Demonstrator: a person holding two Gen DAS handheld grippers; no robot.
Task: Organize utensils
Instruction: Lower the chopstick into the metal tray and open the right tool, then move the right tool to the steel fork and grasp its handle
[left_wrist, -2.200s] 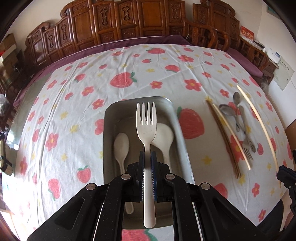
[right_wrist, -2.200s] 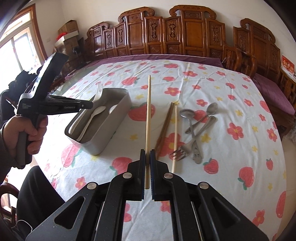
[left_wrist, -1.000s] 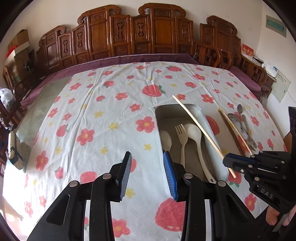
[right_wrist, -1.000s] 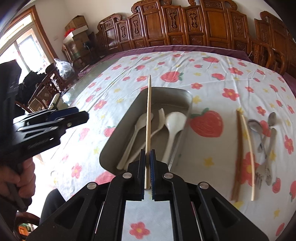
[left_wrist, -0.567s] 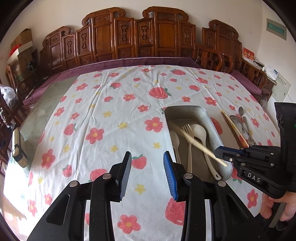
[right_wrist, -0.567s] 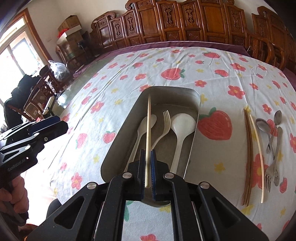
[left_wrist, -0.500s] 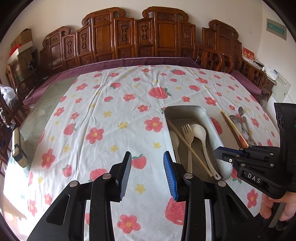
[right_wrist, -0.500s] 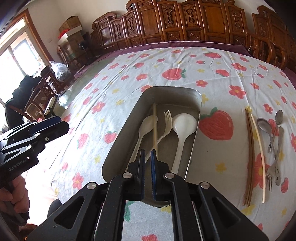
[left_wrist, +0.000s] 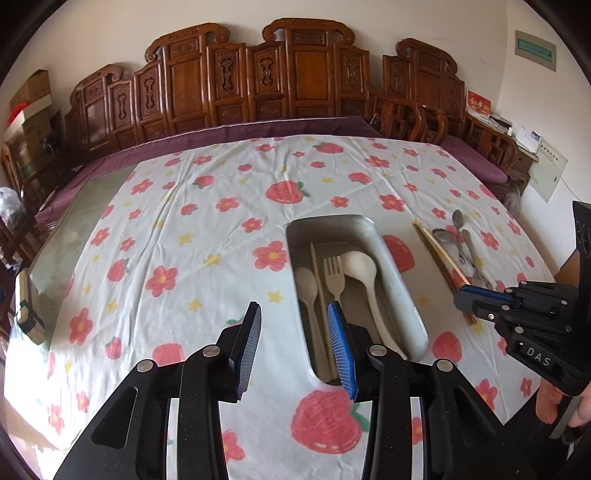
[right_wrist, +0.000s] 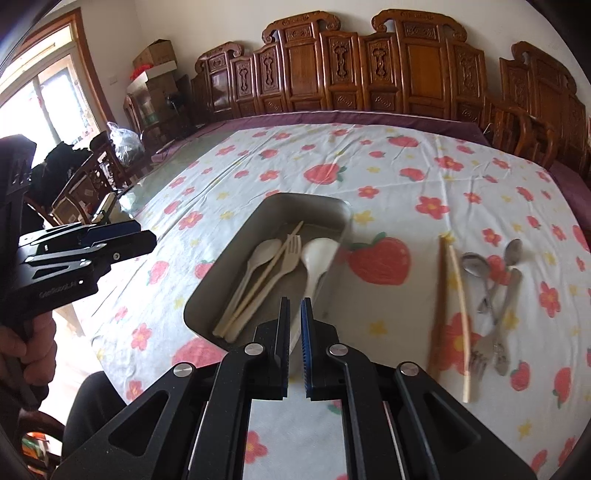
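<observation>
Chopstick (right_wrist: 266, 271) of pale wood lies inside the metal tray (right_wrist: 221, 273), slanted between the small cream spoon (right_wrist: 258, 264) and the cream fork (right_wrist: 282, 267), with the large white spoon (right_wrist: 317, 258) on the tray's right side. In the left wrist view the left gripper (left_wrist: 293, 341) hovers over the strawberry-print tablecloth (left_wrist: 184, 229) just beside the tray's near left corner, its blue-padded fingers (left_wrist: 248, 338) spread wide and holding nothing. The right gripper (right_wrist: 294, 345) sits above the tray's near end with a narrow gap between its fingers and nothing between them (the same gripper shows from the side in the left wrist view (left_wrist: 466, 295), off to the tray's right). On the cloth to the right of the tray lie a dark wooden chopstick (right_wrist: 437, 306) and a pale chopstick (right_wrist: 461, 314) side by side, and beyond them a loose cluster of metal spoons (right_wrist: 480, 269) and a metal fork (right_wrist: 480, 360), overlapping one another. Carved wooden chairs (right_wrist: 369, 66) line the far side of the table.
</observation>
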